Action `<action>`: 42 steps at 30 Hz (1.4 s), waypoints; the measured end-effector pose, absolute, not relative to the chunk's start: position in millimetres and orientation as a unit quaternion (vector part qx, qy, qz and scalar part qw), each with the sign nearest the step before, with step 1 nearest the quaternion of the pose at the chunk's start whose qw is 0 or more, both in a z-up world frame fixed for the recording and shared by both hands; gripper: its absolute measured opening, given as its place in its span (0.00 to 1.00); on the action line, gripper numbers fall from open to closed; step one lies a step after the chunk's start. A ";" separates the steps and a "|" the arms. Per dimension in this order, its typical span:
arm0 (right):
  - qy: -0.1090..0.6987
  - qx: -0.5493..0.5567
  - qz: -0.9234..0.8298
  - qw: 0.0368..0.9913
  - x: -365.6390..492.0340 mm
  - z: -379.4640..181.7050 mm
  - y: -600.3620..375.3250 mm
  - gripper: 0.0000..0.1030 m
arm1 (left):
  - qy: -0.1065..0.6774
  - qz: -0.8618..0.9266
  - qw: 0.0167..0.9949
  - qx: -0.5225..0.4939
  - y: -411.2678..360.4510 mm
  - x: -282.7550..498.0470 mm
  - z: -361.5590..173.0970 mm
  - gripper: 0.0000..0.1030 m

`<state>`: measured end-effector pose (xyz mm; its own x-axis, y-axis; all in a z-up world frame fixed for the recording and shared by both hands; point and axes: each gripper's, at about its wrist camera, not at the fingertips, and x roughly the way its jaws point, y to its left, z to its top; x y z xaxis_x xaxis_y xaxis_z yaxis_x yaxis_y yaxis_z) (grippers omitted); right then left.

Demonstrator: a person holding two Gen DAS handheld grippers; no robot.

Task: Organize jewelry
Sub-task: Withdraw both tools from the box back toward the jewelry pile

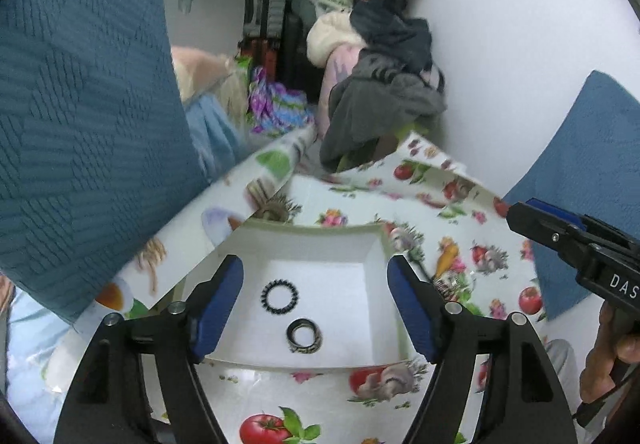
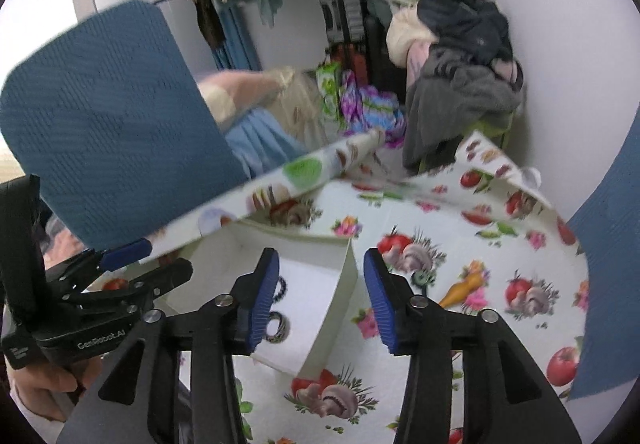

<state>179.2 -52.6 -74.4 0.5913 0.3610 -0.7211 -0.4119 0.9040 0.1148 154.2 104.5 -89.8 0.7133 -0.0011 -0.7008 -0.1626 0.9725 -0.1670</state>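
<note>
your left gripper (image 1: 316, 304) is over the white box (image 1: 372, 244), tilted down, jaws spread wide w/ nothing between them, fingers roughly bracketing the box sides. inside on the box floor: black beaded ring (image 1: 279, 294) farther from you, banded ring (image 1: 305, 336) nearer, close but not touching. your right gripper (image 2: 320, 300) sits at the box's right wall, jaws also apart and empty; left finger (image 2: 264, 300) is over the box interior, right finger (image 2: 378, 304) outside over the veggie-print tablecloth (image 2: 460, 244). box wall is between them, contact unclear. right wrist view shows your left hand (image 2: 40, 384) wrapped round the left tool's handle, low left. blue chair backs (image 1: 80, 104) flank the table.
</note>
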 end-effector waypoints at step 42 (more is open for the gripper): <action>0.364 -0.045 0.141 0.919 147.2 -121.6 -224.1 0.45 | 0.384 -0.040 0.911 -0.148 -50.6 169.6 -138.1 0.71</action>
